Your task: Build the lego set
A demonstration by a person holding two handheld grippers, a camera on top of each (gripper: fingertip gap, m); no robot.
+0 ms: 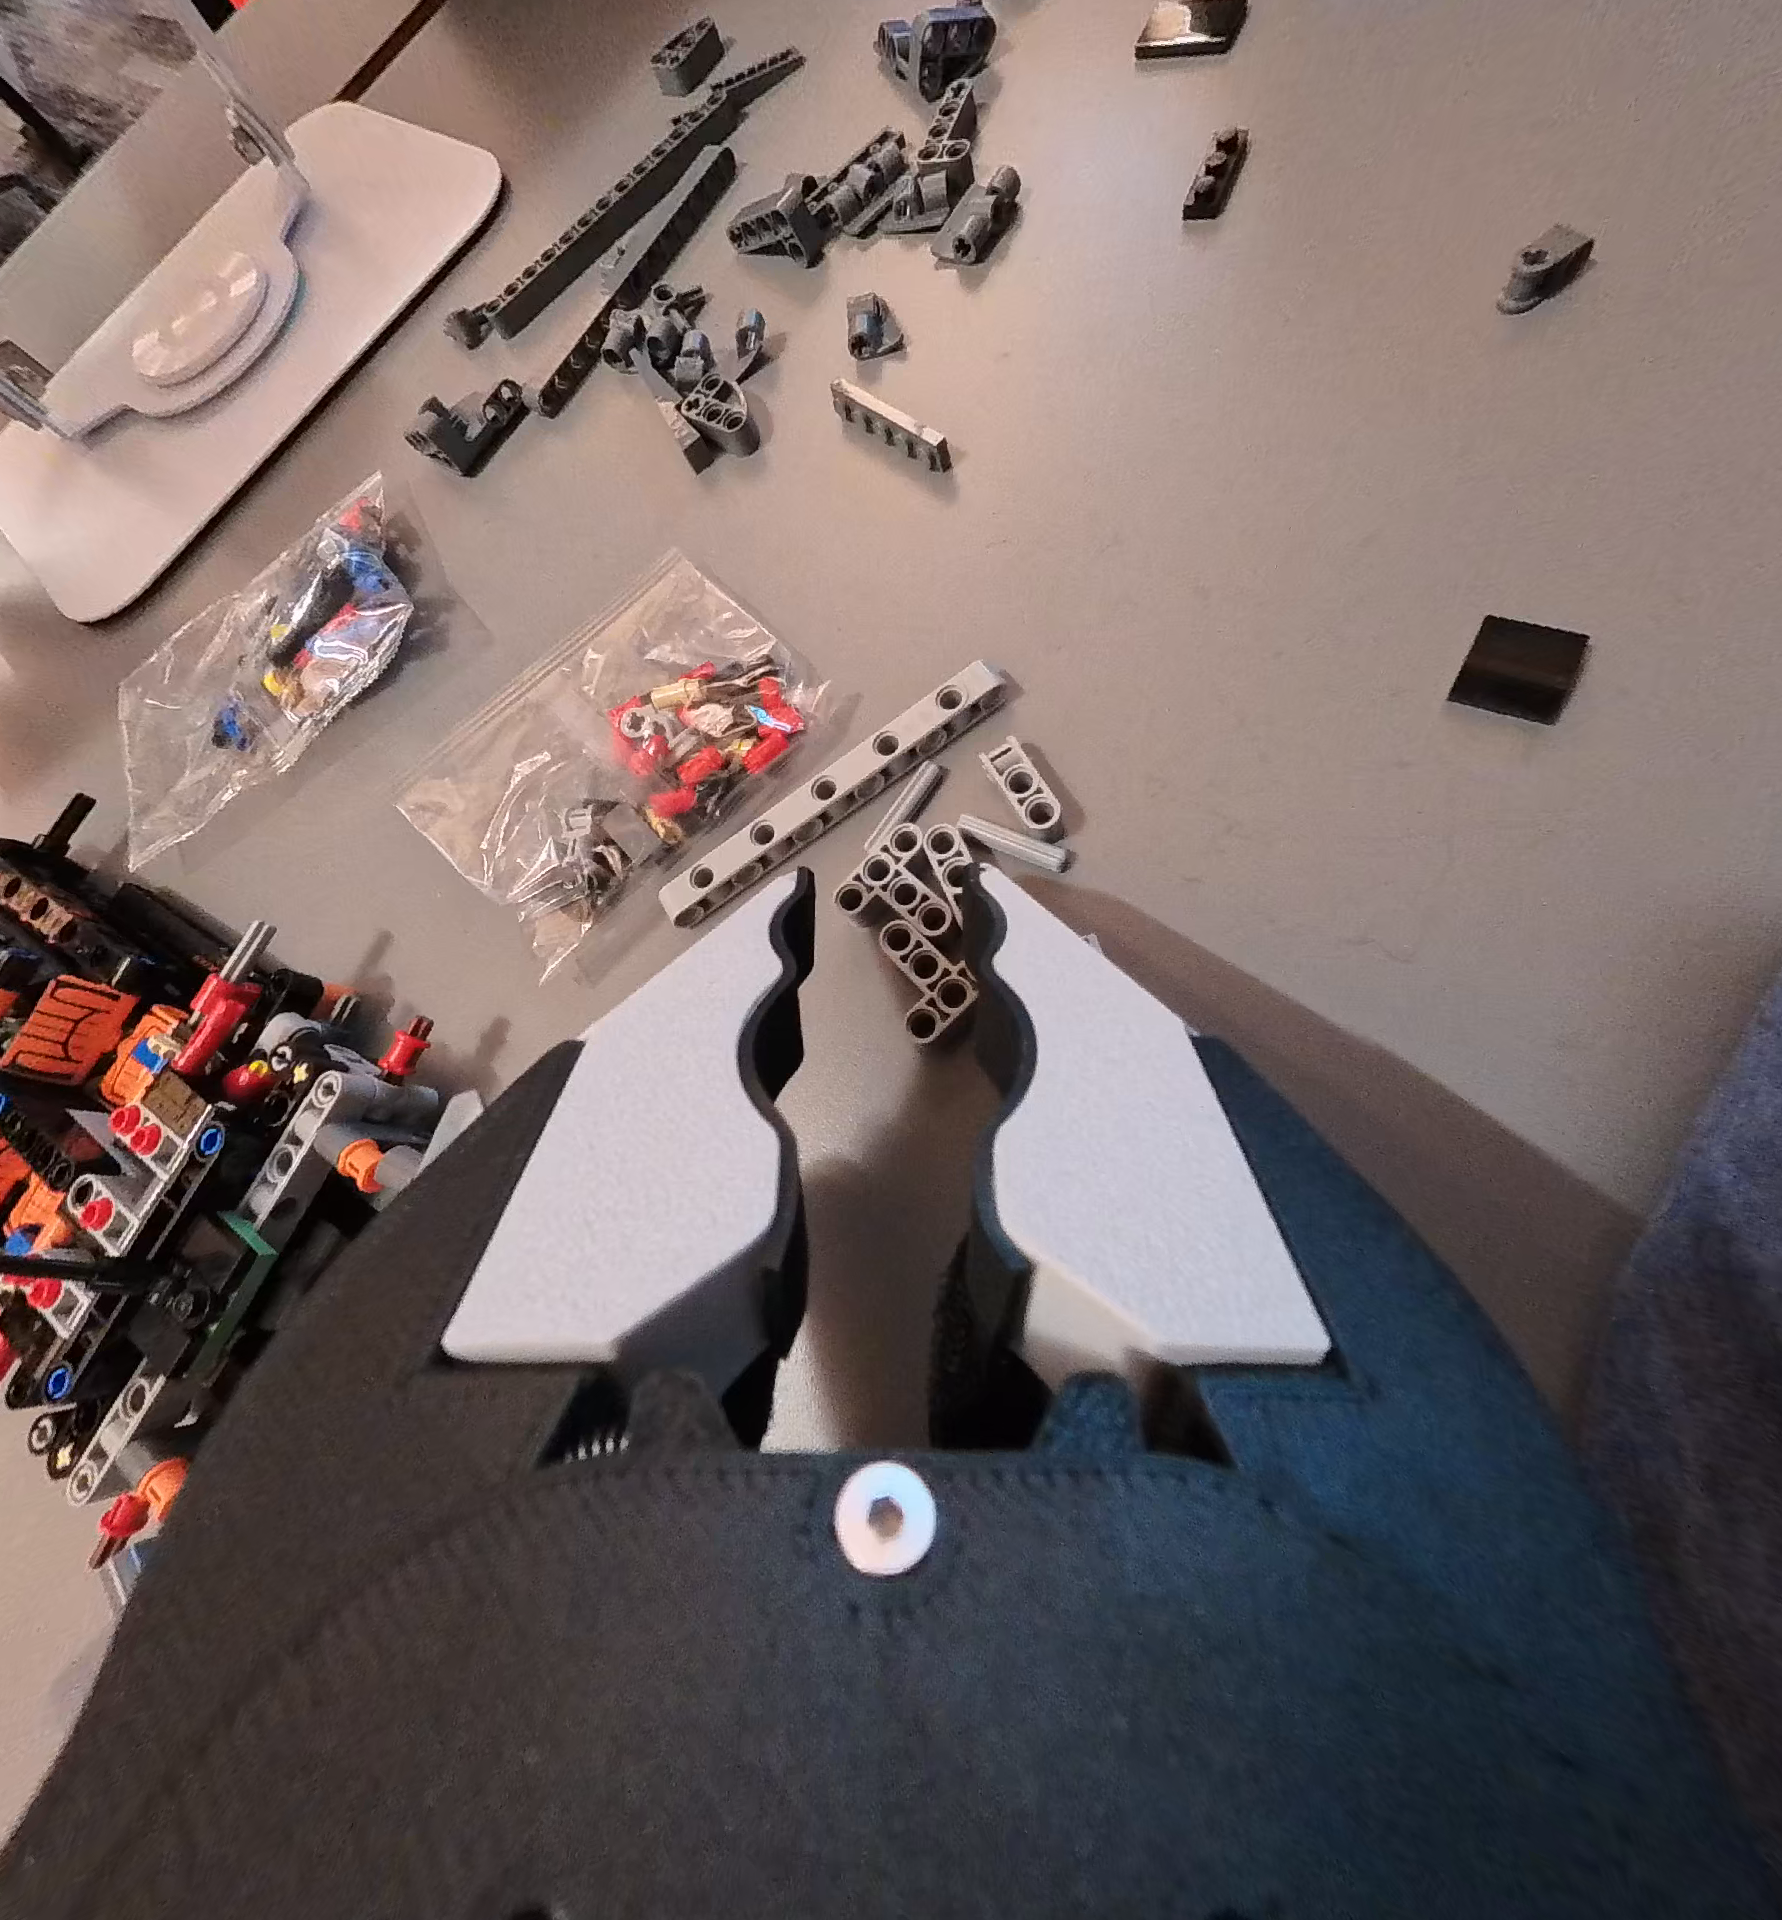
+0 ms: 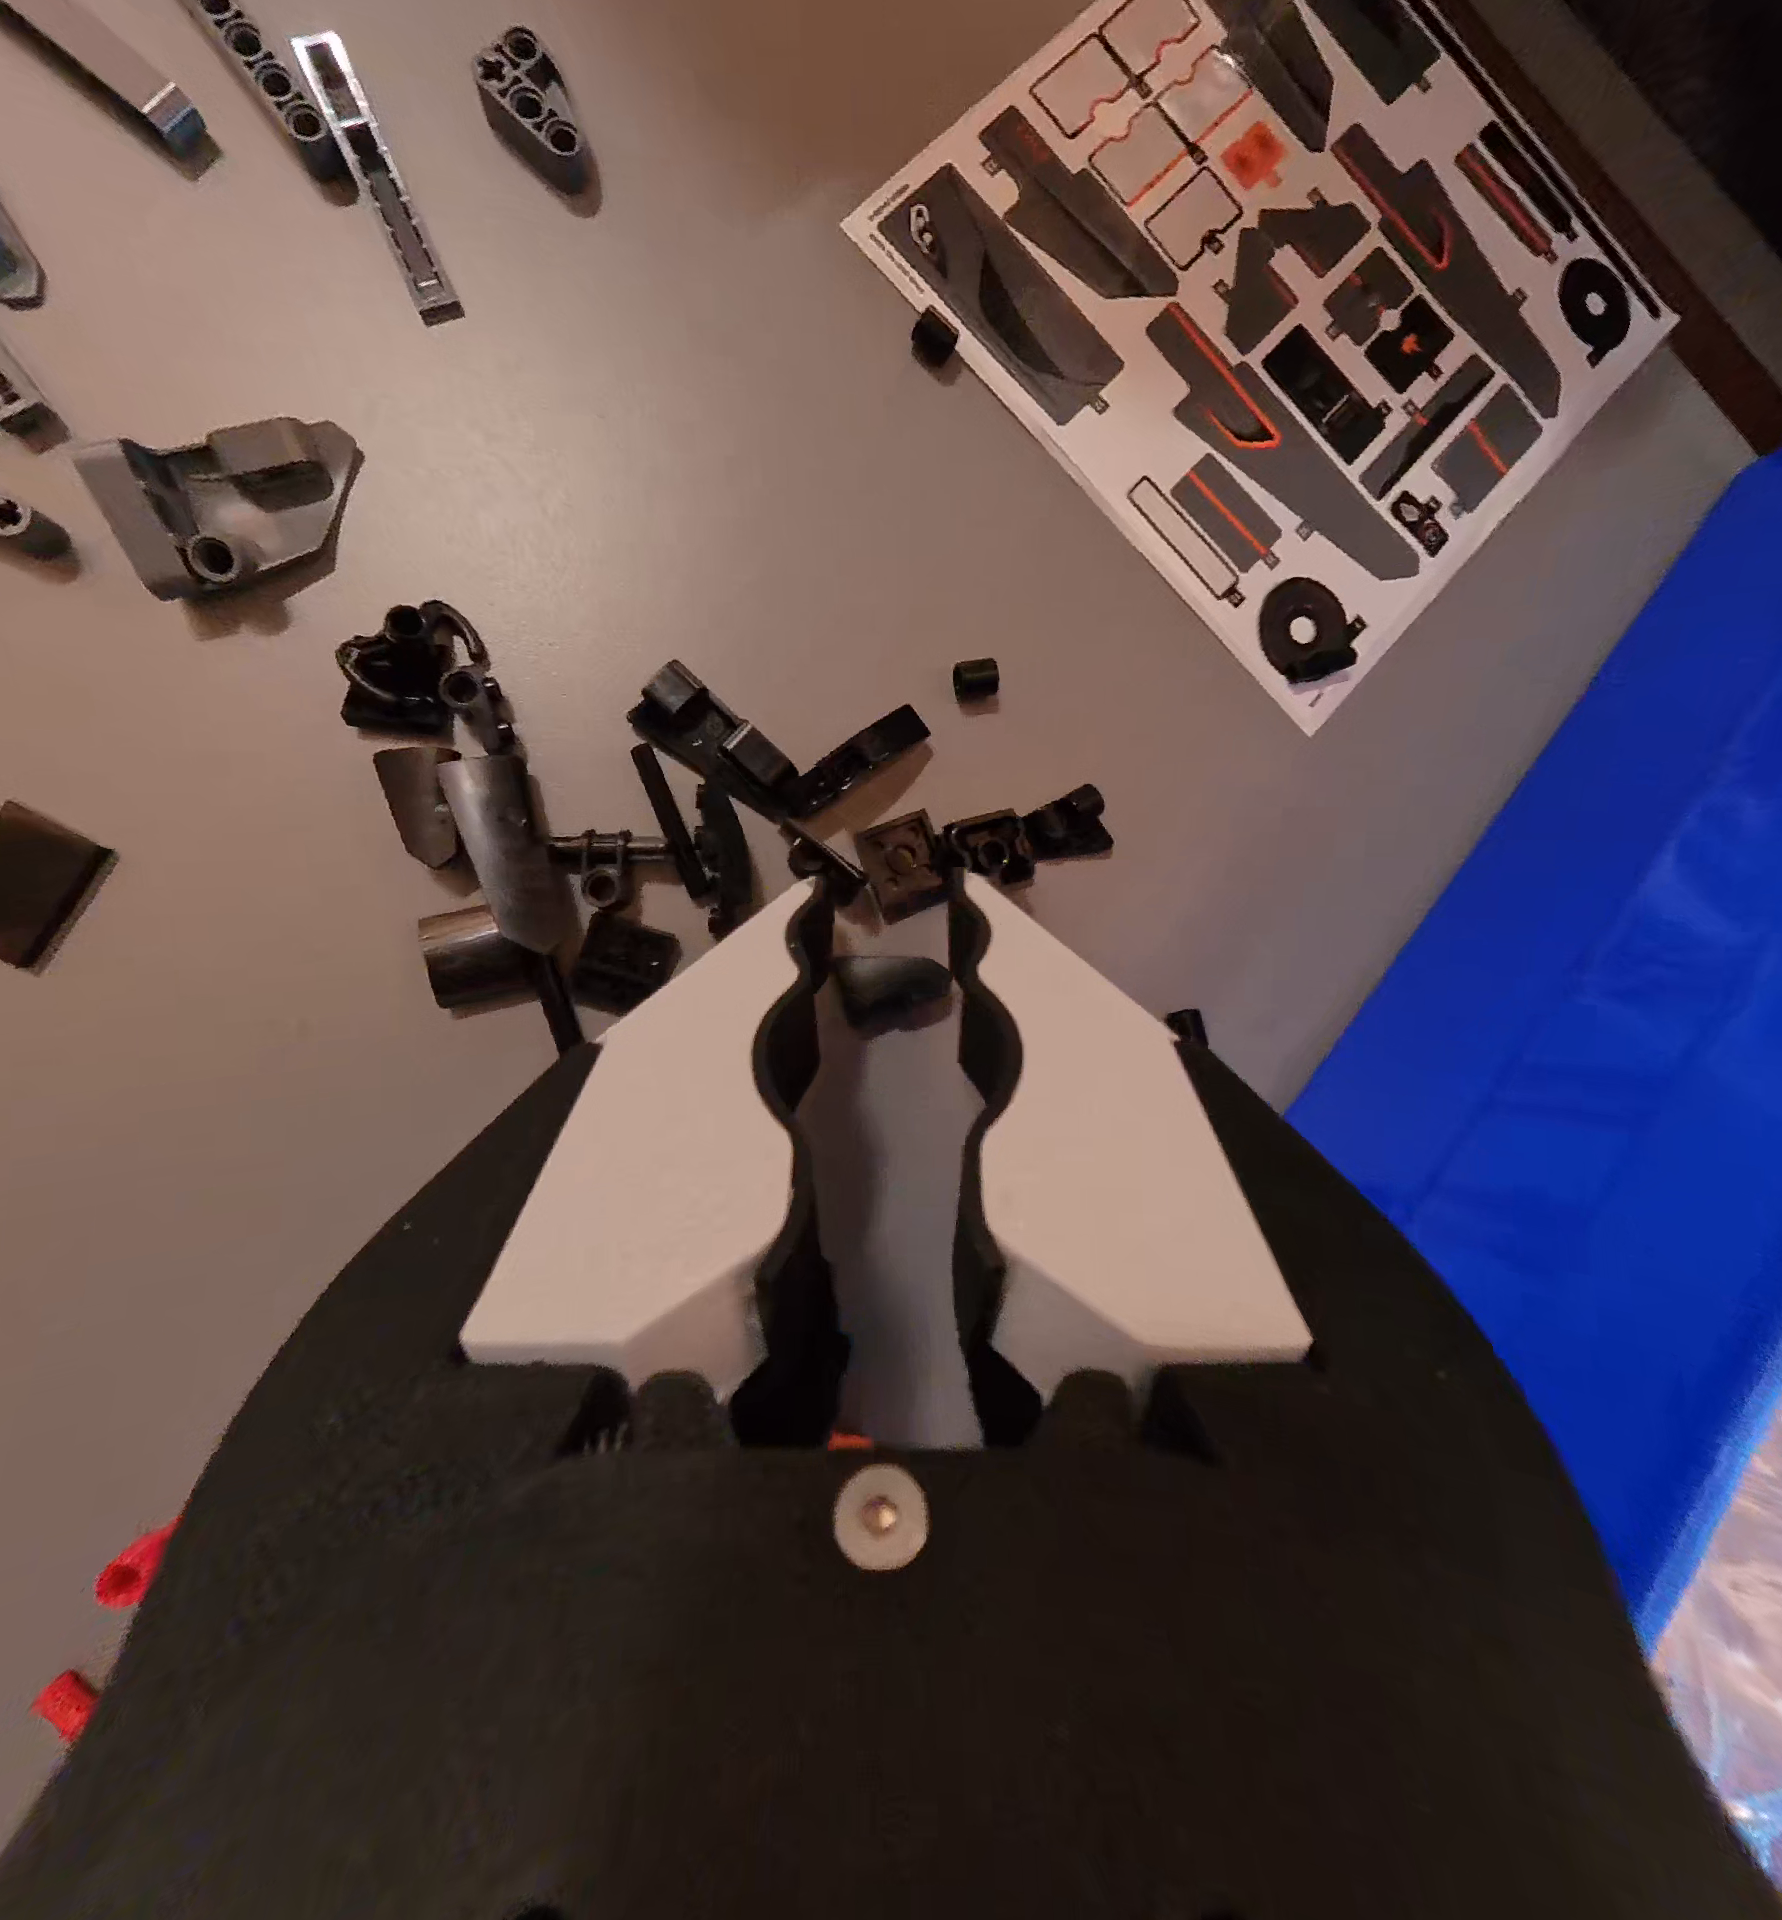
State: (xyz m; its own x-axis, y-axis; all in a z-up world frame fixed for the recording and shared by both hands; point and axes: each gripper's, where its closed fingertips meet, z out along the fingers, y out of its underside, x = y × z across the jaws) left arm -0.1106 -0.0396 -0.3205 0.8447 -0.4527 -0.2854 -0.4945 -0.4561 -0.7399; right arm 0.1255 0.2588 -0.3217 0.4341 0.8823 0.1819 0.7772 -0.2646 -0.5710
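My left gripper is open and empty, hovering over a cluster of light grey beams on the table. A long light grey beam lies just left of its tips. The half-built orange, black and red model sits at the left. My right gripper is open over a pile of small black pieces. A black square plate lies at its tips and a small black curved piece lies on the table between its fingers, not gripped.
Two clear bags of small parts and a pile of dark grey beams lie ahead. A white stand base is at far left. A sticker sheet, a blue bag and a black tile are nearby.
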